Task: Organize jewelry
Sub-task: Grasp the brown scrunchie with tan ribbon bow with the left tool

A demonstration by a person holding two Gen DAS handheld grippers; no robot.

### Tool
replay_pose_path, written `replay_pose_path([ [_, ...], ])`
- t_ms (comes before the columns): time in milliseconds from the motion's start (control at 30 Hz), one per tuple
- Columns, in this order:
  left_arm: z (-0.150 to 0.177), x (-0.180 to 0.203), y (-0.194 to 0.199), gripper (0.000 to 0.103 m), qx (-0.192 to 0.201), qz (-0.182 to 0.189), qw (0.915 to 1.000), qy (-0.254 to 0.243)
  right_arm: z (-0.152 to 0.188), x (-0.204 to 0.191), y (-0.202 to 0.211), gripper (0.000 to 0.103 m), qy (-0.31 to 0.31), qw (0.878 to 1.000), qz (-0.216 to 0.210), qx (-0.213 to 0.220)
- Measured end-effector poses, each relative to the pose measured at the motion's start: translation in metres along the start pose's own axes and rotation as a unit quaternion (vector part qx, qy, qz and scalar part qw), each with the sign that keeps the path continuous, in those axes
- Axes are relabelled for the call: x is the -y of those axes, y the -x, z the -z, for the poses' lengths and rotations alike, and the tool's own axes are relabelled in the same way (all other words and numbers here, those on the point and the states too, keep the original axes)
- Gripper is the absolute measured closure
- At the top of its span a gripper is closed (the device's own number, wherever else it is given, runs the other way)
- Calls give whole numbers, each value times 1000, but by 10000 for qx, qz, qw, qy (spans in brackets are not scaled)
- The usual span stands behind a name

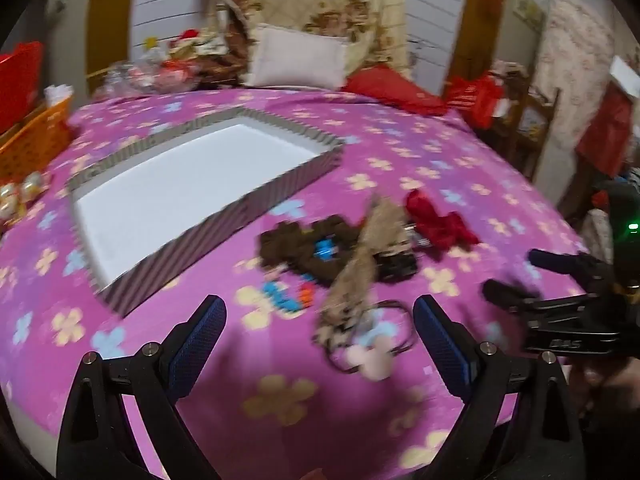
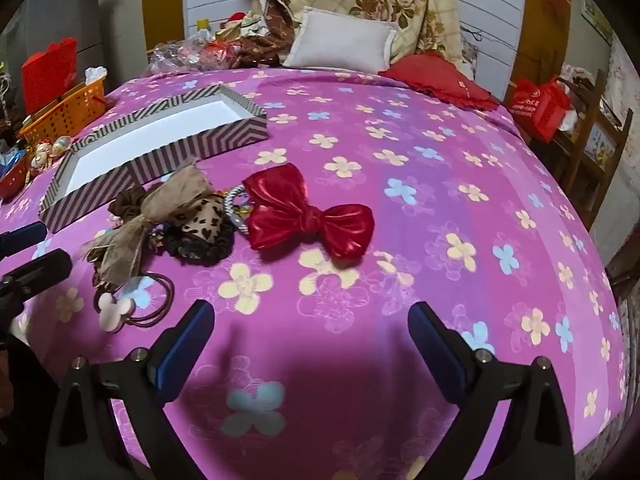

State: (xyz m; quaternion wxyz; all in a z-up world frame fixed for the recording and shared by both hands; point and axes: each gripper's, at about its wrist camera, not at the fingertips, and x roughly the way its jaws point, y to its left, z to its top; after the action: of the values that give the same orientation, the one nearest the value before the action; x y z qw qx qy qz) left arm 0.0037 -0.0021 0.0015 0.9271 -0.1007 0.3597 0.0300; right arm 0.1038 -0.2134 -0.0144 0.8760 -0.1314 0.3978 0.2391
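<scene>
The hair things lie in a little pile on my purple flower blanket (image 2: 400,168), just in front of the striped box (image 2: 168,148). The box is open, and I see only its white bottom inside. The shiny red bow (image 2: 304,212) is at the right end of the pile. Next to it are a tan ribbon bow (image 2: 160,204), a dark lace piece with hearts (image 2: 200,232) and a brown scrunchie (image 2: 128,200). Nearest to me is a brown hair tie with a pink mouse-head charm (image 2: 114,310).

I hold both grippers above the blanket, tipped down toward the pile. My left gripper (image 1: 320,324) hangs over the near end of the pile. Its jaws are wide apart. The hair tie and the tail of the tan ribbon show between them, but the blue pads (image 1: 200,336) do not press on anything. That view is blurry.

My right gripper (image 2: 310,336) is over bare blanket, near the red bow but not touching it. Its jaws are spread as wide as they go and hold nothing.

Farther back are a white pillow (image 2: 340,46) and an orange basket (image 2: 66,114).
</scene>
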Motion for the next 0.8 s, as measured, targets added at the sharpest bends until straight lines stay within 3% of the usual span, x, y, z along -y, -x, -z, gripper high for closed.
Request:
replay_pose_path([
  [100,-13,12,-11,42,-71,53,9994,-336,0,5,-3,4,-104,9999,39,-68],
  [233,-22,17,-31,59,-371,77,9976,-581,0,9,-2,4,-165,9998,73,-27],
  [333,-19,21,-41,64,-571,-61,9960,-685,-1,12,2,4,-226,9997,17,49],
  [533,-14,14,-56,103,-788,14,9957,-489,-2,12,2,4,-253,9997,10,35],
  [700,-12,8,-60,103,-845,130,9959,-303,-2,9,1,4,-197,9998,33,42],
  [800,-14,2,-45,103,-663,248,9974,-164,-2,10,1,4,-226,9997,26,39],
])
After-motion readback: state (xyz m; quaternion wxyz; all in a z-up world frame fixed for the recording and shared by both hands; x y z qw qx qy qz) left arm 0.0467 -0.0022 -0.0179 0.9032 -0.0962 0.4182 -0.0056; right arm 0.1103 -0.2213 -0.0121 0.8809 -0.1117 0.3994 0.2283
